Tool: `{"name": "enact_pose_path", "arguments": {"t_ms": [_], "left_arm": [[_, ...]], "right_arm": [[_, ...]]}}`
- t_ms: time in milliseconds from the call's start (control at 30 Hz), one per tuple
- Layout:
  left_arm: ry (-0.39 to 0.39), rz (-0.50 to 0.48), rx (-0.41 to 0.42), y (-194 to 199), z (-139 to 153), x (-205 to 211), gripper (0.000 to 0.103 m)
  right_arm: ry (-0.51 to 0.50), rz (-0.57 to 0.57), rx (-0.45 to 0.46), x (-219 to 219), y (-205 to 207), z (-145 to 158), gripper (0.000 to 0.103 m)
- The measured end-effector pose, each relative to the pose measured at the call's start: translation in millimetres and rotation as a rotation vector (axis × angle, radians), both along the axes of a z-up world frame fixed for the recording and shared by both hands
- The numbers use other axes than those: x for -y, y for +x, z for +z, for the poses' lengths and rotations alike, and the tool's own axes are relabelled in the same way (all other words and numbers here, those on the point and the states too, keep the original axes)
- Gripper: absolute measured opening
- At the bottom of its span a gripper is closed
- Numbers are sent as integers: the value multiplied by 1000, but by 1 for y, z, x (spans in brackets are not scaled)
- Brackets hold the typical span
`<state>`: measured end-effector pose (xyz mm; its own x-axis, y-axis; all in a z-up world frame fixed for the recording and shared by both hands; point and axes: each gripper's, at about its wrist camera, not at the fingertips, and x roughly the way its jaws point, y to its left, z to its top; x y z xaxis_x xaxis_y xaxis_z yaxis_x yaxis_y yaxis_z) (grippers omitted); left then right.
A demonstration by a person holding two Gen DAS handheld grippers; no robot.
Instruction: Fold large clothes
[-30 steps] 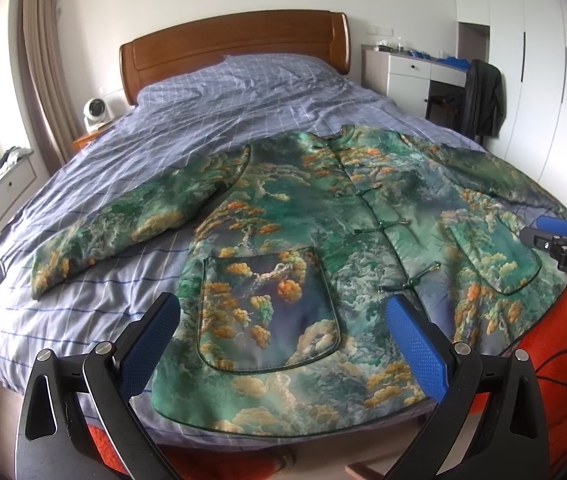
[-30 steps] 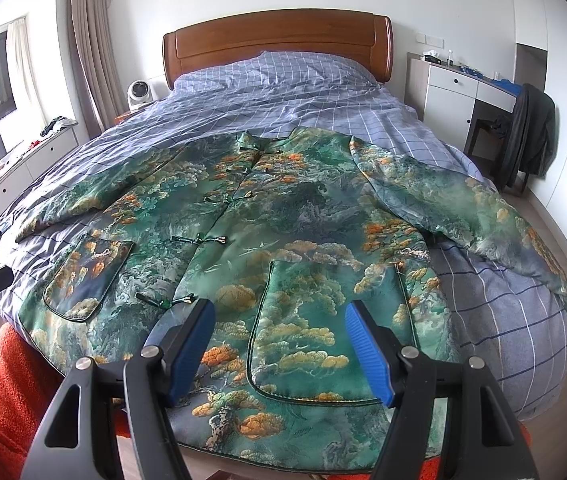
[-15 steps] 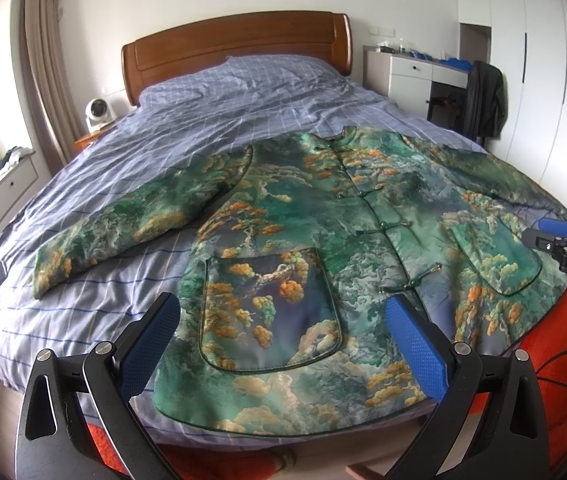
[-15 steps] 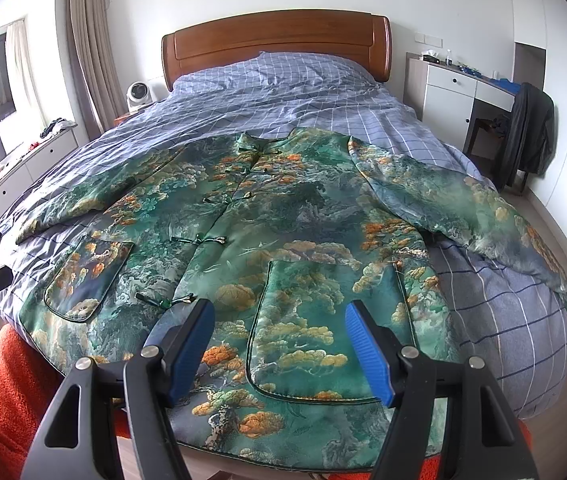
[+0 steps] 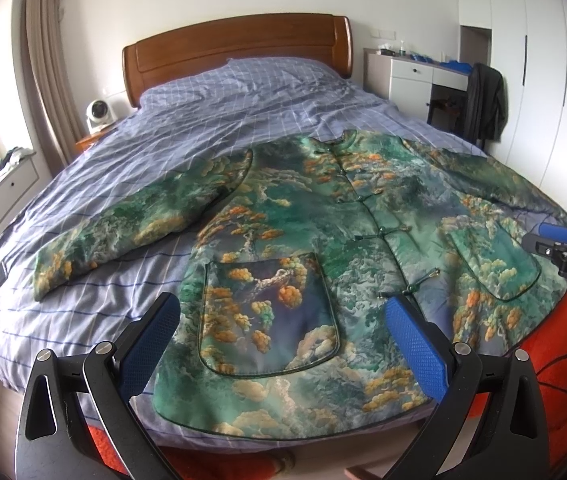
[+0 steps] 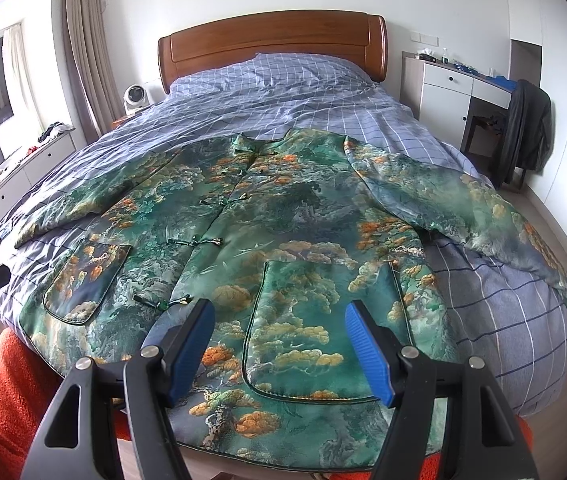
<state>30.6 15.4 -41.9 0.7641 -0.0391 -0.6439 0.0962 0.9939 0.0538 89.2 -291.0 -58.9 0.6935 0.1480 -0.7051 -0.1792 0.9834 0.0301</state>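
Observation:
A large green jacket with orange and gold cloud print lies flat and face up on the bed, frog buttons fastened, both sleeves spread out to the sides. Its hem hangs near the bed's foot edge. My left gripper hovers above the jacket's left patch pocket, open, with nothing between its blue pads. In the right wrist view the jacket fills the middle, and my right gripper hangs open over the right pocket, holding nothing. The right gripper's tip also shows at the edge of the left wrist view.
The bed has a blue checked cover and a wooden headboard. A white desk and a chair with a dark jacket stand on the right. A small fan sits left of the bed. An orange fabric lies below the bed's foot.

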Motion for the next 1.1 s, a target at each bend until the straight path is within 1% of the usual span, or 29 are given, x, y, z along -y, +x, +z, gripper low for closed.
{"name": "enact_pose_path", "arguments": {"t_ms": [200, 500, 667, 733, 800, 867, 933, 1000, 1033, 1067, 1100], "left_arm": [[0, 1, 2, 1, 1, 0, 102], [-13, 7, 27, 8, 13, 8, 102], [-6, 2, 34, 11, 13, 15, 102], [-9, 5, 23, 12, 10, 15, 102], [-16, 6, 9, 13, 7, 14, 102], [-17, 10, -9, 16, 3, 15, 102], [-17, 14, -29, 19, -1, 16, 102], [-23, 18, -49, 24, -3, 18, 102], [-32, 20, -57, 27, -3, 20, 102], [-40, 21, -62, 29, -2, 22, 102], [-44, 21, -66, 31, -2, 23, 102]], "right_arm": [[2, -2, -1, 1, 0, 0, 69], [14, -15, -1, 11, 4, 1, 69], [17, -72, 19, 34, 5, 7, 69], [16, -114, 22, 55, 8, 8, 69], [36, -163, 20, 80, 11, 9, 69], [79, -246, 17, 118, 13, 10, 69], [145, -333, 22, 159, 13, 8, 69], [276, -453, 24, 216, 14, 0, 69], [331, -497, 18, 236, 16, -6, 69], [438, -571, 0, 270, 20, -19, 69], [499, -607, -19, 287, 23, -28, 69]]}}
